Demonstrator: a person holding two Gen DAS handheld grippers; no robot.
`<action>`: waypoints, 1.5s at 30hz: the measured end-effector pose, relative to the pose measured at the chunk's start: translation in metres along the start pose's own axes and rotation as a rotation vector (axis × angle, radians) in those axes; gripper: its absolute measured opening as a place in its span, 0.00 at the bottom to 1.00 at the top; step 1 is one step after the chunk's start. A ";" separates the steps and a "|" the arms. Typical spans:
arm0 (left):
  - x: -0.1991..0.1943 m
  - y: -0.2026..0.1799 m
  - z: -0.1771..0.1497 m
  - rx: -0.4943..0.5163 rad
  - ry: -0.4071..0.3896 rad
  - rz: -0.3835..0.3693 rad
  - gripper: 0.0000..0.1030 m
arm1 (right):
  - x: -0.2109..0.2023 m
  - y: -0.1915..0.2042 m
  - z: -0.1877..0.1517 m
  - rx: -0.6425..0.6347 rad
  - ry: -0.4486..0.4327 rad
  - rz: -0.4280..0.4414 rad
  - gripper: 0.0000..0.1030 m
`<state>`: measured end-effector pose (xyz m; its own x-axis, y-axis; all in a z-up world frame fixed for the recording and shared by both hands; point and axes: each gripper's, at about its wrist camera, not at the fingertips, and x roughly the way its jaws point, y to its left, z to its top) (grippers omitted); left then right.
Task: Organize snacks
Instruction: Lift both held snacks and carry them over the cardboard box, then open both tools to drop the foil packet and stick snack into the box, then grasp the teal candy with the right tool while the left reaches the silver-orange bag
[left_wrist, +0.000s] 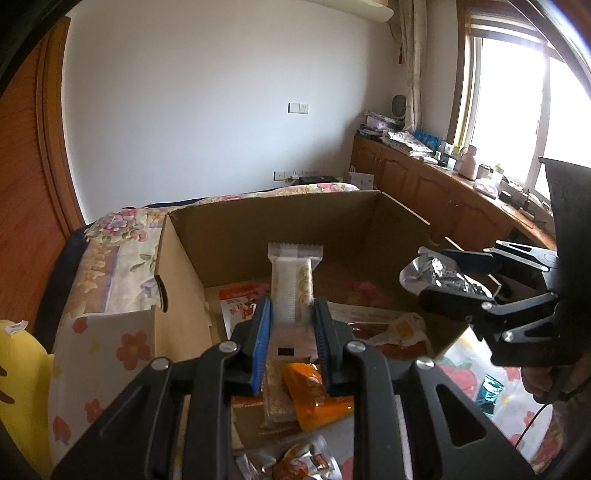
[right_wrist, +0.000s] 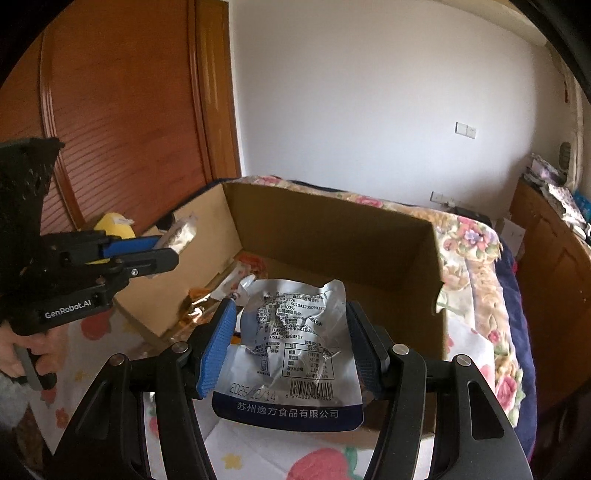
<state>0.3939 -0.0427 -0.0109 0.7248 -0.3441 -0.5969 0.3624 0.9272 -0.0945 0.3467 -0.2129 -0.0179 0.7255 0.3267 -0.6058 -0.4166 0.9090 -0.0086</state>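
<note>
The left gripper (left_wrist: 291, 314) is clamped on a narrow clear-and-white wrapped biscuit pack (left_wrist: 294, 284) and the right gripper (right_wrist: 291, 343) on a crinkled silver foil pouch with a dark blue bottom band (right_wrist: 291, 347), both held over the near edge of the open brown cardboard box (left_wrist: 295, 218); I think either smooth wrapper could slip from the pads and fall short of the box. The box sits on a flower-printed bed cover (left_wrist: 107, 240), with loose snack packets (left_wrist: 314, 391) at six o'clock, a white wall (left_wrist: 221, 110) at twelve and a bright window (left_wrist: 517, 110) at two o'clock.

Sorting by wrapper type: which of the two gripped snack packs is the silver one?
The silver pouch in the right gripper: crinkled foil, wide, printed text. The left gripper holds a narrow clear-and-white pack.
</note>
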 end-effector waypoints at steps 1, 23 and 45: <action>0.003 0.000 -0.001 -0.002 0.004 -0.002 0.23 | 0.003 0.000 -0.002 0.004 0.006 0.002 0.60; -0.050 -0.021 -0.042 0.065 -0.043 0.041 0.48 | -0.071 -0.015 -0.047 0.122 -0.023 0.003 0.73; -0.045 -0.017 -0.132 0.042 0.099 0.045 0.49 | -0.064 -0.030 -0.168 0.189 0.173 -0.107 0.72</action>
<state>0.2779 -0.0230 -0.0871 0.6800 -0.2843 -0.6759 0.3566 0.9337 -0.0340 0.2203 -0.3049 -0.1124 0.6489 0.1921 -0.7362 -0.2216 0.9734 0.0587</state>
